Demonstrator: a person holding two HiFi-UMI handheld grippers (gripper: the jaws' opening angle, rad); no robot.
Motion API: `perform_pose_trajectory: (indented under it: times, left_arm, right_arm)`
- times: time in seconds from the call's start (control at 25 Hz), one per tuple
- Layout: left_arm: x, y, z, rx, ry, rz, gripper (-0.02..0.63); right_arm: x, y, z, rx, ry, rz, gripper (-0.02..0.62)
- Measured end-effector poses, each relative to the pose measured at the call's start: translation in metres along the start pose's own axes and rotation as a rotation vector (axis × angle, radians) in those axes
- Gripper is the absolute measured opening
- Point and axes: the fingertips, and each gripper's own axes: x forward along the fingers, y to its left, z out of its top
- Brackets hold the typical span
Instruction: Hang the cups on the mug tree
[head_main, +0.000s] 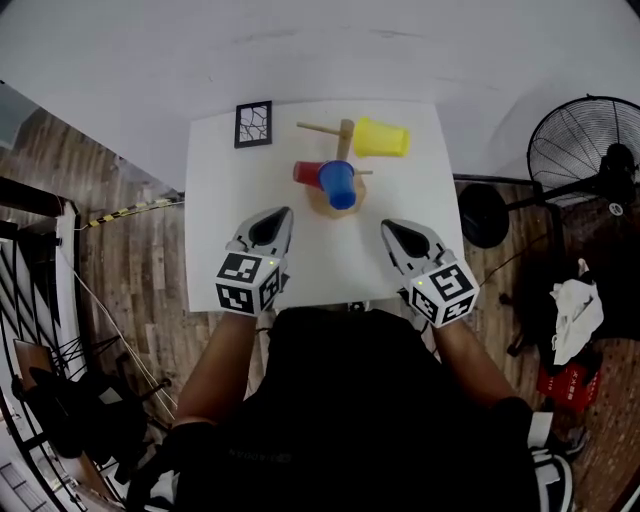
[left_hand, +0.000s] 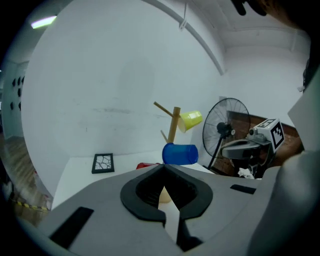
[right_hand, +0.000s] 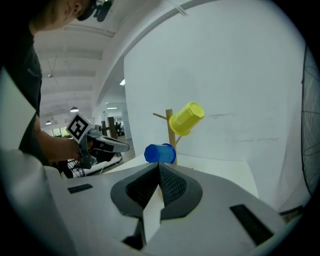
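A white table (head_main: 220, 230) stands by a white wall. The mug tree (head_main: 345, 128) is in the middle of the table, toward the far side. A yellow cup (head_main: 381, 138) hangs on a high peg on the right of the tree. A blue cup (head_main: 338, 184) hangs on a peg on the near side, lower down, with its open end away from the tree. A red cup (head_main: 306, 174) is just left of the blue cup and touches it. It sits low, and I cannot tell if it is on a peg or on the table.

The left gripper (head_main: 287, 211) is held over the near left part of the table. Its jaws are closed together and nothing is between them. The right gripper (head_main: 385, 224) is held over the near right part. Its jaws are closed together too, with nothing in them. Both grippers point at the tree and are near it, but do not touch it.

A small black frame (head_main: 253, 124) lies at the far left of the table. A black fan (head_main: 585, 150) stands on the wood floor to the right.
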Motion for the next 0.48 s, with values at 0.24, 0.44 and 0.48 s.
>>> perform_pose_trajectory:
  times: [0.24,0.44,0.48]
  left_arm:
    - [-0.004,-0.016,-0.004,0.012,0.037,-0.02,0.015]
    - [-0.009,-0.023,-0.005,0.03,0.052,-0.018,0.015]
    - [-0.01,-0.024,-0.004,0.036,0.052,-0.018,0.015]
  right_arm:
    - [0.005,0.0,-0.002,0.029,-0.001,0.01,0.008]
    - [0.006,-0.003,-0.005,0.069,-0.004,0.022,0.006]
    - [0.006,-0.004,-0.006,0.071,-0.005,0.022,0.007]
